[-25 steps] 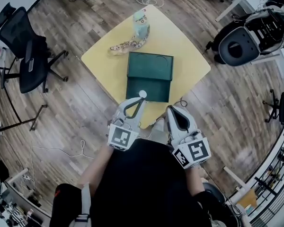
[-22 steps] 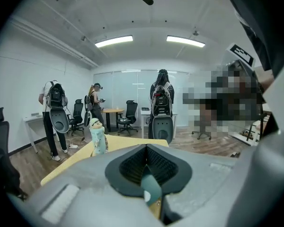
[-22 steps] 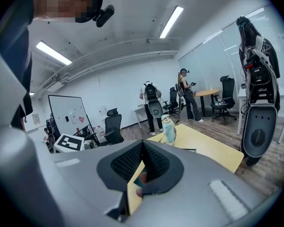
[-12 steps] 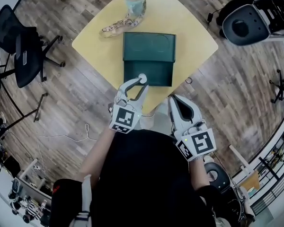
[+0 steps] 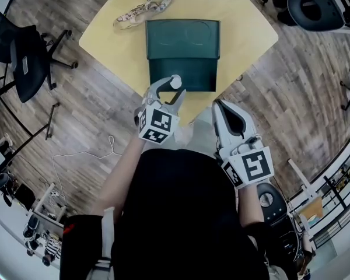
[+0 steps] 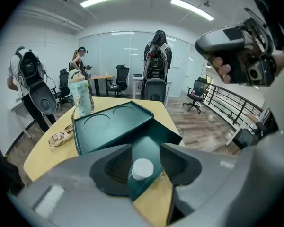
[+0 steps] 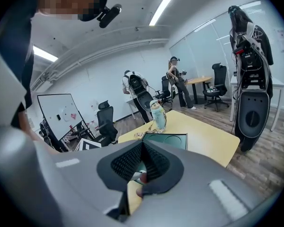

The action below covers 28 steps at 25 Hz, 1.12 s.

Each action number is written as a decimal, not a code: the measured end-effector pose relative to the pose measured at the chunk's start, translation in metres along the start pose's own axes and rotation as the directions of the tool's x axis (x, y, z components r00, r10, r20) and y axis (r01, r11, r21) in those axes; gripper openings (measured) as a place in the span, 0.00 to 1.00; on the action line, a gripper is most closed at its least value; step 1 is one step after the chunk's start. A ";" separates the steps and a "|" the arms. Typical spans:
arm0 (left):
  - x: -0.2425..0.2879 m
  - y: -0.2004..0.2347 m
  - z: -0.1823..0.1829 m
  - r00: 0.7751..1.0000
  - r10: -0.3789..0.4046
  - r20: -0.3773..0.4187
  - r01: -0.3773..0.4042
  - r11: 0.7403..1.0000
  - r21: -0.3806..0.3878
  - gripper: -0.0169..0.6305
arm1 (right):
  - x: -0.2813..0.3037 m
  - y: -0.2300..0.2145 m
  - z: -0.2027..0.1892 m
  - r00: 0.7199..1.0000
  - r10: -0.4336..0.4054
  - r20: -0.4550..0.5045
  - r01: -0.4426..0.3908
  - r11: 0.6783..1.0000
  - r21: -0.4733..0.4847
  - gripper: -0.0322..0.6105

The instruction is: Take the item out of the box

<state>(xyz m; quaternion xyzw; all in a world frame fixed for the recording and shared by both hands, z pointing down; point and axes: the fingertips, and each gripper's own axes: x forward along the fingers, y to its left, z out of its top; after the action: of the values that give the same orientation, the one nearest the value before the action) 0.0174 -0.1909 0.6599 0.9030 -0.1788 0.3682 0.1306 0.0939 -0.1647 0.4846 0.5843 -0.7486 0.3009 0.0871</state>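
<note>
Right, your left gripper [image 5: 171, 87] has its fingers spreading as we speak, and the item [image 6: 143, 168], showing a round white cap, stands in the gap between them. It sits a little nearer the left pad [image 6: 114, 167] than the right one, and neither looks pressed on it (the gap is wider than the cap). Under those fingertips lies the near end of the box [image 5: 192, 77], with its lid [image 5: 183, 38] thrown back flat beyond them on the table [image 5: 245, 25]. Past the lid, farthest from your fingers, stands a toy [image 6: 80, 96], and a lanyard [image 5: 134, 15] trails off to the left of it. Your right gripper [image 5: 217, 105] hangs just to the right of the left one, at the table's near edge, with its pads [image 7: 132, 161] closed tip to tip.
</note>
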 end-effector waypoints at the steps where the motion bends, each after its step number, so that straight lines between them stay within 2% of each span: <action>1: 0.003 0.001 -0.004 1.000 -0.002 -0.019 0.001 1.000 -0.014 0.32 | 0.001 -0.002 0.000 1.000 -0.004 -0.003 0.004 1.000 0.005 0.05; 8: 0.026 0.006 -0.028 0.991 0.010 -0.130 -0.016 0.999 -0.047 0.34 | 0.007 -0.019 -0.005 0.999 -0.032 -0.022 0.032 0.999 0.010 0.05; 21: 0.043 0.005 -0.045 0.973 -0.002 -0.233 -0.013 0.998 -0.065 0.34 | 0.010 -0.017 -0.015 0.998 -0.036 -0.053 0.037 0.999 0.014 0.05; 28: 0.046 0.007 -0.050 0.967 -0.003 -0.255 -0.014 0.998 -0.066 0.35 | 0.010 -0.015 -0.018 0.998 -0.035 -0.057 0.036 0.999 0.016 0.05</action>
<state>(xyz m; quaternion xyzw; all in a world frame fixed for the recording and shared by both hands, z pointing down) 0.0136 -0.1892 0.7282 0.8429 -0.1752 0.4752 0.1818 0.1012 -0.1646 0.5095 0.5895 -0.7327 0.3222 0.1088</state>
